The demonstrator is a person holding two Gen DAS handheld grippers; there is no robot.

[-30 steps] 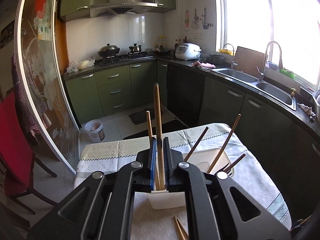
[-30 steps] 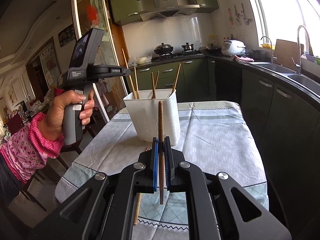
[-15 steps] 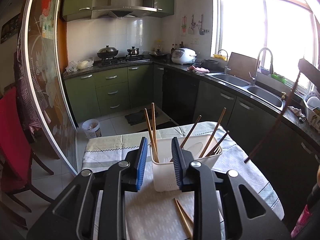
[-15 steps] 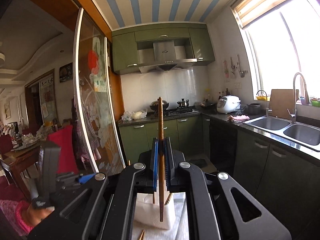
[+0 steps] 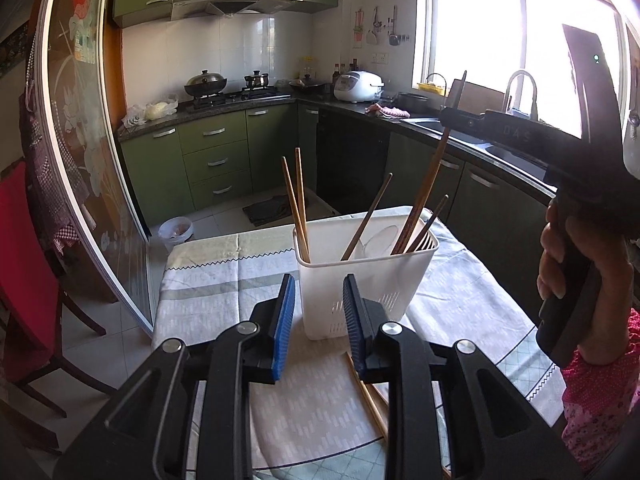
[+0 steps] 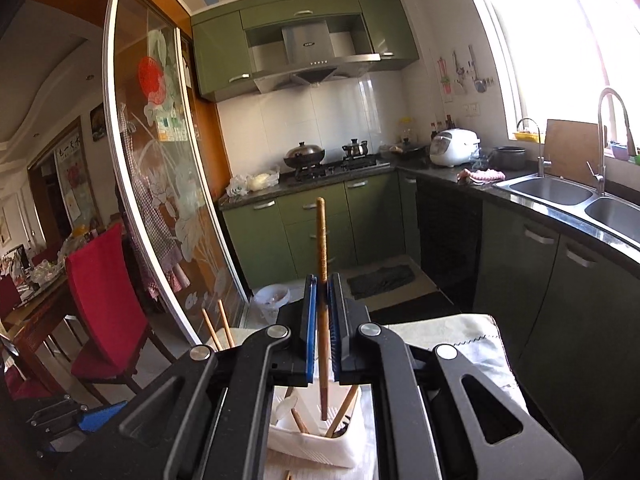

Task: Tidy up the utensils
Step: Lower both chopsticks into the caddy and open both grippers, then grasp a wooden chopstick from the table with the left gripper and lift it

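A white utensil basket (image 5: 362, 280) stands on the table and holds several wooden chopsticks (image 5: 298, 200). My left gripper (image 5: 318, 300) is open and empty, just in front of the basket. My right gripper (image 6: 322, 300) is shut on a brown chopstick (image 6: 321, 240) held upright, with its lower tip over the basket (image 6: 320, 440). In the left wrist view the right gripper (image 5: 456, 114) holds that chopstick (image 5: 426, 184) slanting into the basket's right side. Two loose chopsticks (image 5: 370, 398) lie on the cloth near me.
The table has a pale patterned cloth (image 5: 224, 296). A red chair (image 5: 24, 276) stands at the left by a glass sliding door (image 5: 80, 140). Green cabinets, a stove (image 5: 228, 92) and a sink (image 6: 560, 190) line the kitchen beyond.
My left gripper let its chopstick go into the basket, opened and drew back. My right gripper rose with its chopstick and moved over the basket, lowering the tip into it.
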